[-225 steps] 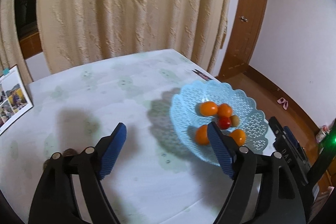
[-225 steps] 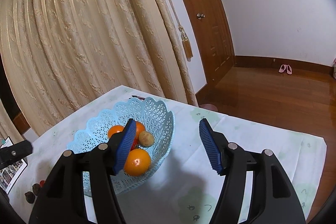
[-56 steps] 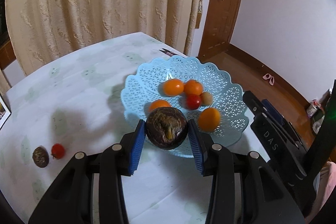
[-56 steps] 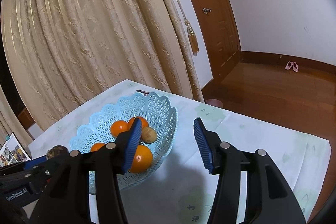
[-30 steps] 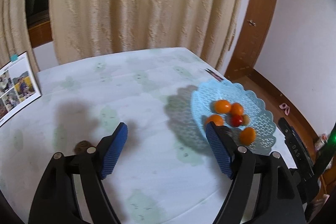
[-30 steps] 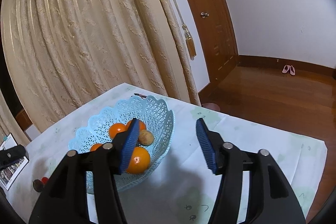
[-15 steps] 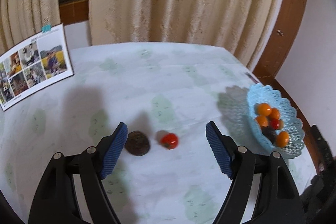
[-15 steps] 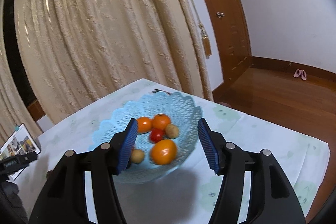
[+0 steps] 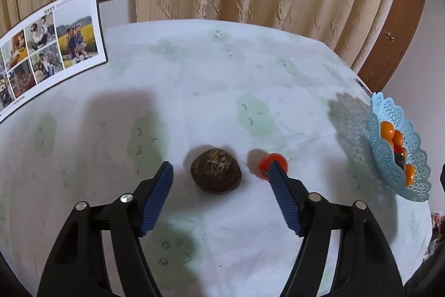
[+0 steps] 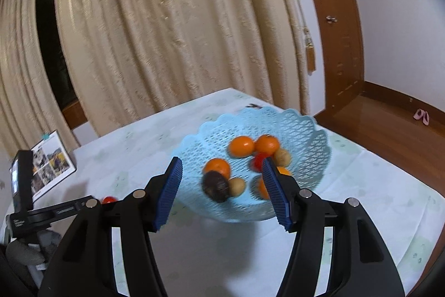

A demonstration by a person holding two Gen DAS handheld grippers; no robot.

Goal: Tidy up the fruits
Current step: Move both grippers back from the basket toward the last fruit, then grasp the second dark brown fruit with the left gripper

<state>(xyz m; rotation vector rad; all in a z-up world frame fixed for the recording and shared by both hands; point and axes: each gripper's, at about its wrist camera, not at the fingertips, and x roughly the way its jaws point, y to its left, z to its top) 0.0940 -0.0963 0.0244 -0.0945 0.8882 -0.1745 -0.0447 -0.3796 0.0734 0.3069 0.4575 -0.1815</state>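
Cream curtains hang behind the pale tabletop (image 9: pixel 211 80), where the blue basket (image 10: pixel 306 130) already holds oranges, a dark fruit and small pale ones, so most of the sorting looks done. Left tongs (image 9: pixel 219 171) gape wide and empty around the dark brown fruit (image 9: pixel 215 174), with the red tomato (image 9: pixel 271 164) beside the right-hand pad: two pieces left. Half a second ago that fruit sat further off; right tongs (image 10: pixel 221 166) hang open and empty over the basket.

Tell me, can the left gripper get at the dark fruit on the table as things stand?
Probably yes. The left gripper is open, and the dark fruit lies on the table between its fingers, nothing over it. The small tomato sits beside the right finger, apart from the fruit.
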